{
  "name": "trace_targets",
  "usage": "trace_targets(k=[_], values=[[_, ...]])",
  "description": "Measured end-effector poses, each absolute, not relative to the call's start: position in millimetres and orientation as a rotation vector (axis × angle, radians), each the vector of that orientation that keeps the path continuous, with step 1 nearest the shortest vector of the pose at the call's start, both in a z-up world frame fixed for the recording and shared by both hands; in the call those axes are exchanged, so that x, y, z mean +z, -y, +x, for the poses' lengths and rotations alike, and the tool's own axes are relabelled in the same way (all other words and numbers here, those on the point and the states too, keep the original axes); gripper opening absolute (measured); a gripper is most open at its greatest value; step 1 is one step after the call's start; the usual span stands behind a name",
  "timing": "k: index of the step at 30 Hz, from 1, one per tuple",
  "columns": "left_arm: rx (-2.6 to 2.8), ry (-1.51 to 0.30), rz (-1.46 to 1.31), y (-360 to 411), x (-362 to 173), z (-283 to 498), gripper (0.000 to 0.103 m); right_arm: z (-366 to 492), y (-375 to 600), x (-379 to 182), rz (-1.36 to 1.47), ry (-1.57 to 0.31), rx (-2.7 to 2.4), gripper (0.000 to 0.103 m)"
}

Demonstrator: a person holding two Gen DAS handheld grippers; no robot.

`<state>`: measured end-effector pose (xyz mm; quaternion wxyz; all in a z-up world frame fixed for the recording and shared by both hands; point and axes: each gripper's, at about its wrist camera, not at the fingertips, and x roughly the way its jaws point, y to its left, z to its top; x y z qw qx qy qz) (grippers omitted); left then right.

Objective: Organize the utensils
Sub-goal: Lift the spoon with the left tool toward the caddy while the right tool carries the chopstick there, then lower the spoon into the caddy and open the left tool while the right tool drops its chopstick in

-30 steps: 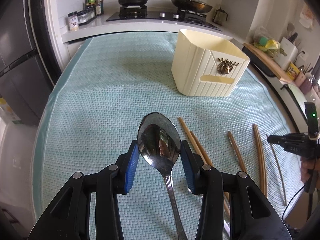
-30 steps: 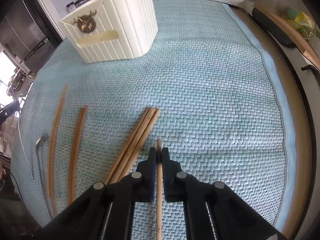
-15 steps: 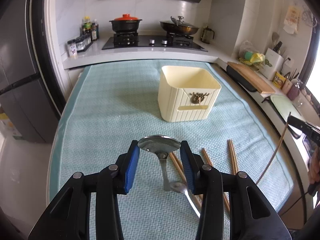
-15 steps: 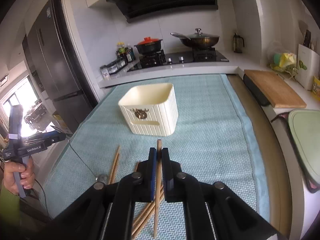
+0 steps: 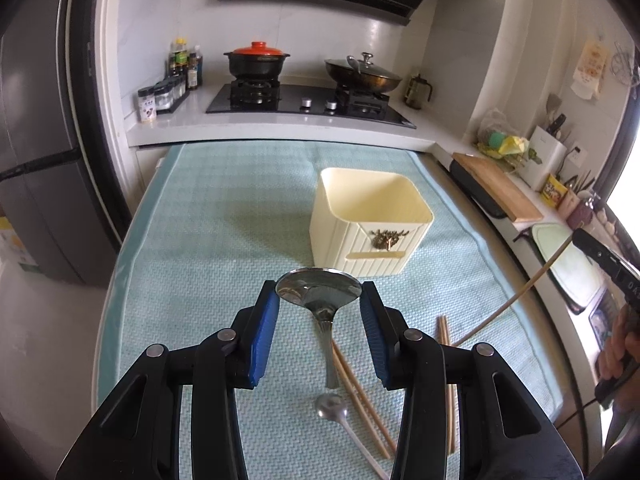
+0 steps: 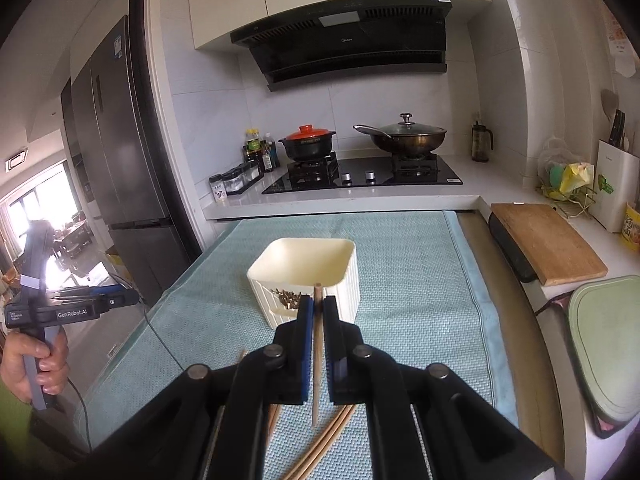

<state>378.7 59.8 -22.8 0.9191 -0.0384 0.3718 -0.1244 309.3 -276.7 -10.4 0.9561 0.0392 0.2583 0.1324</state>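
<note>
Left gripper [image 5: 320, 312] fingers closed across bowl of polished steel spoon [image 5: 319, 294], handle hanging down, raised short of cream ribbed plastic utensil holder [image 5: 370, 224]. Right gripper [image 6: 318, 312] fingers clamped tight on slim wooden chopstick [image 6: 317, 356], near upright, before same holder. Risk: spoon pinched at curved bowl only, liable to swivel or drop. Against half a second earlier: holder nearer in both views, remaining chopsticks [image 5: 360, 396] and second spoon [image 5: 331, 406] left on teal woven table mat [image 5: 224, 240].
</note>
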Motion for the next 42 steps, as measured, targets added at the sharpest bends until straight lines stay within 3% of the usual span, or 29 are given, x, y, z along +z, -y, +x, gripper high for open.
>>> trace_targets(k=[14, 19, 35, 42], values=[[-0.301, -0.641, -0.083, -29, 79, 449, 0.042, 370, 246, 90, 0.011, -0.355, 0.297, 0.005], [-0.299, -0.607, -0.072, -9, 91, 491, 0.042, 419, 228, 100, -0.008, -0.335, 0.283, 0.005], [-0.256, -0.834, -0.086, 25, -36, 590, 0.042, 540, 215, -45, 0.082, -0.653, 0.303, 0.005], [-0.198, -0.891, -0.095, 20, -58, 593, 0.044, 543, 223, -53, 0.103, -0.680, 0.290, 0.007]])
